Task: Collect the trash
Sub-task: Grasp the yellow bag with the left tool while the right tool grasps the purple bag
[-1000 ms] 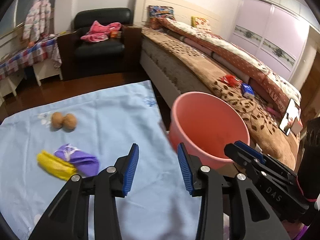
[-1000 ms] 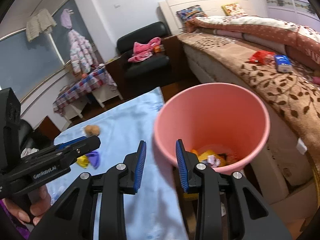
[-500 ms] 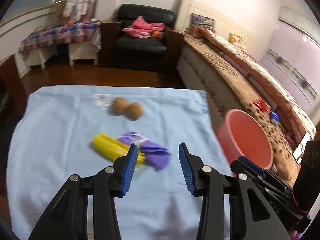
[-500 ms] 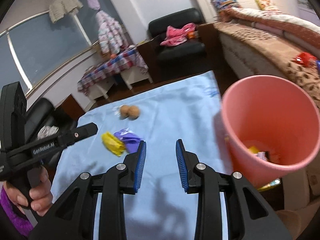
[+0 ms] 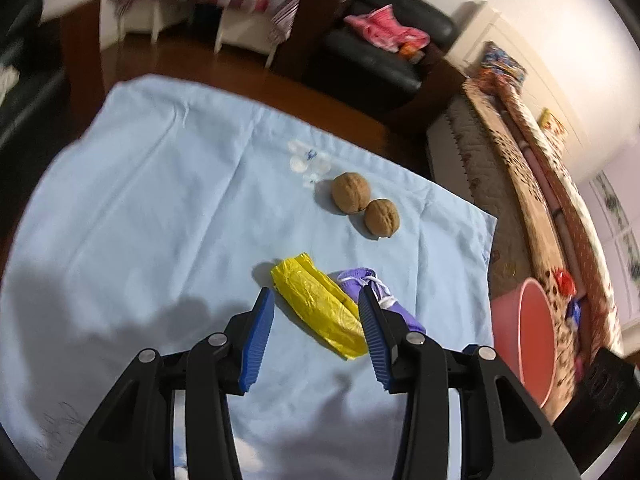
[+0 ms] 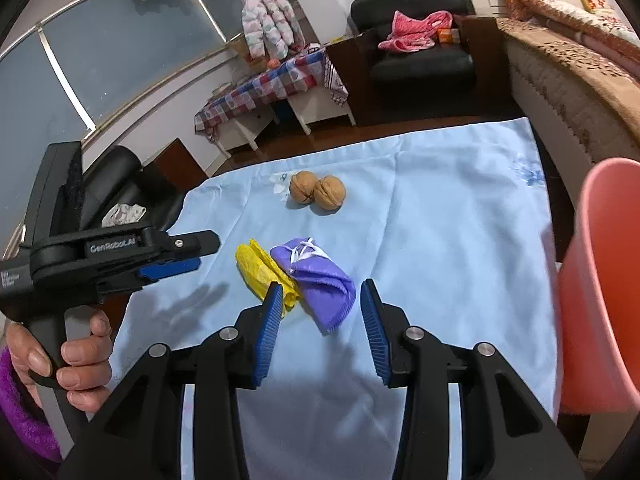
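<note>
A crumpled yellow bag (image 5: 316, 302) and a purple bag (image 5: 374, 280) lie side by side on the light blue cloth (image 5: 160, 220). My left gripper (image 5: 316, 300) hovers open just above the yellow bag, which shows between its blue pads. My right gripper (image 6: 320, 292) is over the purple bag (image 6: 320, 280), its jaws opening, the pads clear of the bag. Two walnuts (image 6: 316, 191) and a clear plastic scrap (image 5: 306, 162) lie farther back. The pink bucket (image 6: 600, 280) stands off the cloth's right edge. In the right wrist view the left gripper (image 6: 200, 254) comes in from the left, held by a hand (image 6: 80, 364).
A bed with a brown patterned cover (image 5: 528, 184) runs along the right, behind the pink bucket (image 5: 524, 340). A black armchair (image 6: 420, 60) with pink clothes and a low table under a checked cloth (image 6: 272, 84) stand beyond the blue cloth on the dark wooden floor.
Both grippers have swung left, away from the bucket, and come down over the two bags. The right gripper's jaws now stand wider apart. The left view has rolled.
</note>
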The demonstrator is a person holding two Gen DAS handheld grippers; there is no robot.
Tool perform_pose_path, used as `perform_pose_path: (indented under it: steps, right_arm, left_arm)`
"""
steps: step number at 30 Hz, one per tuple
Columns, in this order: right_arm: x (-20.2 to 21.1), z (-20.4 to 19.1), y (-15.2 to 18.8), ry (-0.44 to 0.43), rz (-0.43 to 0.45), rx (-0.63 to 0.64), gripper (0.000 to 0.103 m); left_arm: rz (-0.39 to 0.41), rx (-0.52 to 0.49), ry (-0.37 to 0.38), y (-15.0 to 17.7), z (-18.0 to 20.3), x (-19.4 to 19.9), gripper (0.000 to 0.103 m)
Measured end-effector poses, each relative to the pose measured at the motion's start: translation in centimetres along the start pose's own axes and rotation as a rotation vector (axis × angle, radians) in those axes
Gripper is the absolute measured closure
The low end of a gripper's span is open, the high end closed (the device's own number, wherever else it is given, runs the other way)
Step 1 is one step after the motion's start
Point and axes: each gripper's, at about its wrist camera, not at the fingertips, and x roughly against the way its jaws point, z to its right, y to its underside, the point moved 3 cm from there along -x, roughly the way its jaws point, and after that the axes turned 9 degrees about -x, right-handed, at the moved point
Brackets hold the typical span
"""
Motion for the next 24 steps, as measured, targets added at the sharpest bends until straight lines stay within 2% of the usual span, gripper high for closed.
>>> perform_pose_path:
  steps: [4,11,16,19,20,22,24]
  right_arm:
    - [-1.3,0.0,-0.8,-0.008,-0.027,0.010,0.062]
    - [-4.2,0.3,-1.0,0.012,-0.091,0.032,0.062]
    - [-5.3,0.5,-0.6,0.008,-0.120,0.026,0.062]
    - [-5.4,0.6,-0.4,-0.004,-0.136,0.019,0.062]
    - [-5.4,0.6,-0.4,-0.012,-0.144,0.014,0.065]
    - [-5.4,0.7,-0.2,-0.012,-0.155,0.008,0.077]
    - [-5.4,0.5,0.2,-0.011,-0.164,0.013,0.083]
  left_arm:
    - [-0.037,0.050,-0.012,-0.5,0.4,-1.6,0.060]
    - [-0.072,0.057,-0.089,-0.7,1.0,-4.0,0.060]
    - [-0.089,0.055,-0.099,-0.6,1.2,-5.1,0.061]
    - [-0.091,0.061,-0.091,-0.6,1.2,-5.5,0.073]
    - [-0.083,0.056,-0.090,-0.6,1.2,-5.5,0.080]
    - [-0.064,0.035,-0.090,-0.7,1.5,-5.2,0.085]
    - [-0.048,0.019,-0.089,-0.7,1.5,-4.9,0.092]
